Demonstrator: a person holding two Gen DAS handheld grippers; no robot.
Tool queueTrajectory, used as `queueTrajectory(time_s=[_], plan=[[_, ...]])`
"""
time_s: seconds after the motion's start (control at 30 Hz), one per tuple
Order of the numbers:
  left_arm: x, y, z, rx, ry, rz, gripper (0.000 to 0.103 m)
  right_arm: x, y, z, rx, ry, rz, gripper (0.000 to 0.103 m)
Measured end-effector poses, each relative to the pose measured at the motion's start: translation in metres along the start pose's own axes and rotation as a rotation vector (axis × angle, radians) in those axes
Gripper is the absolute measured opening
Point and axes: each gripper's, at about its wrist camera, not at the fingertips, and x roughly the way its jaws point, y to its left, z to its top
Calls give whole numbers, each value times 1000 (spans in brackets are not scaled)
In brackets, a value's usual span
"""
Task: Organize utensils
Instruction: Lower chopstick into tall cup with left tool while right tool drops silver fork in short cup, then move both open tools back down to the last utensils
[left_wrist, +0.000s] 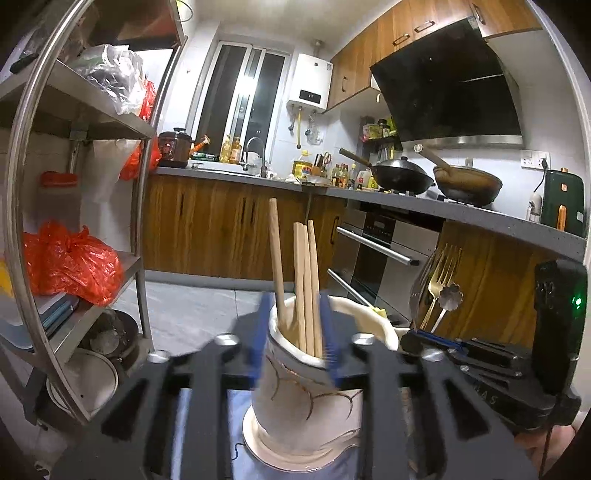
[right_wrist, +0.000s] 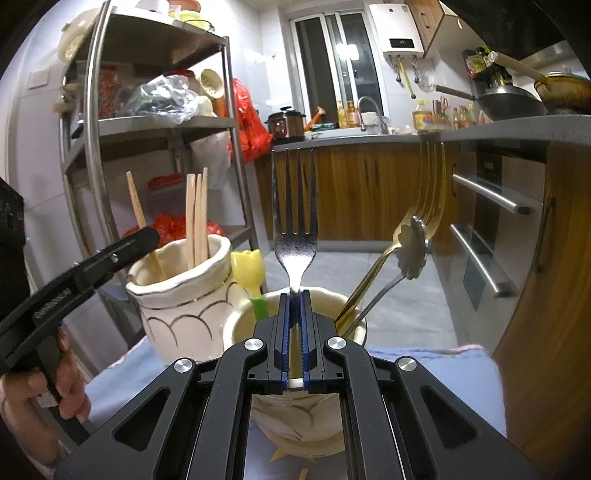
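**Fork clamped over holder; chopsticks standing in vase**

In the right wrist view, the right gripper (right_wrist: 294, 332) is seen at lower centre, fingers closed together on the handle of a silver steel fork (right_wrist: 295, 229), tines up, held over the round cream ceramic holder (right_wrist: 236, 325). Only this view shows the holder's contents clearly: one gold fork (right_wrist: 424, 206), one silver flower-ended spoon (right_wrist: 412, 251) and one yellow tulip-topped utensil (right_wrist: 248, 267). A hand (right_wrist: 40, 398) on the left gripper's grip is seen at lower left.

In the left wrist view, the left gripper (left_wrist: 295, 332) is seen at lower centre, blue fingers (left_wrist: 263, 332) apart, straddling the rim of the tall white gold-lined ceramic vase (left_wrist: 295, 398); no pressing on it is evident. Four wooden chopsticks (left_wrist: 304, 288) are counted standing in the vase, one apart from three. Only this view shows the vase's white saucer (left_wrist: 255, 443).

Two containers are counted, side by side on a pale blue cloth (right_wrist: 436, 369).
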Motion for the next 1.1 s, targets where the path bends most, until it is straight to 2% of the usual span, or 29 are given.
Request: queueTrajectory(time_s=[0.1,0.17,0.27,0.33,0.37,0.43,0.57,0.6,0.7,0.8,0.9,1.1], plan=[[-3,-1,1,5,-12,5,37,0,1,0,-1,-4,3,9],[-4,-2,1,11,-14,11,39,-2,1,1,-2,-13,10,17],[-6,-1,0,11,-12,15,40,-6,2,1,-1,-22,6,20],[-8,0,0,10,-9,18,41,-11,2,3,9,-33,9,27],[-9,1,-1,10,-7,19,42,-16,3,5,9,-43,7,32],[-13,2,-2,10,-6,25,54,-26,5,8,5,-65,-2,41],[-25,2,-6,19,-3,43,60,-51,3,10,19,-98,-14,70],[-28,2,-7,21,-3,46,66,-55,2,9,27,-100,-17,79],[-43,0,-12,24,-12,62,82,-75,-5,5,65,-115,-31,94],[-59,-2,-18,26,-17,68,97,-95,-13,-2,106,-124,-49,97],[-73,-5,-28,36,-4,69,97,-112,-19,-15,130,-106,-71,98],[-89,-9,-55,21,85,59,97,-127,-27,-44,156,9,-133,98]])
